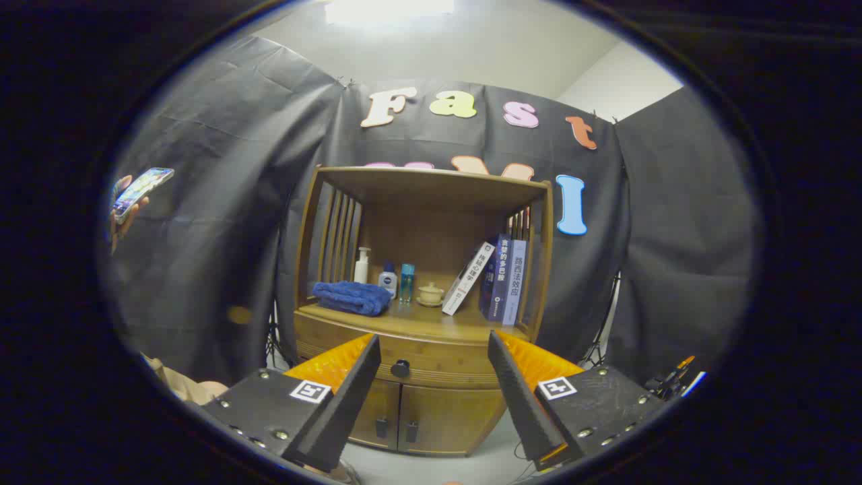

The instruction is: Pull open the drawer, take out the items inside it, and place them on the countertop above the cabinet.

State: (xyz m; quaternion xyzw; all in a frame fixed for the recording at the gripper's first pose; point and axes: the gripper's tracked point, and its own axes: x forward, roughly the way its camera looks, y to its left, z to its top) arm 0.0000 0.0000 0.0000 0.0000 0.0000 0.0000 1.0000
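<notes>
Fingers (363,350) of the gripper (434,340) spread wide, empty, facing the closed drawer (431,367).

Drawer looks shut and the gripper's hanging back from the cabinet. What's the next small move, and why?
Probably ease the gripper straight forward toward the dark knob on the drawer. The drawer front sits flush and closed, the knob lies beyond the open fingers and a bit toward the left one, and nothing is held. Nudging slightly left on the way would centre the knob between the fingers for a pull.
</notes>
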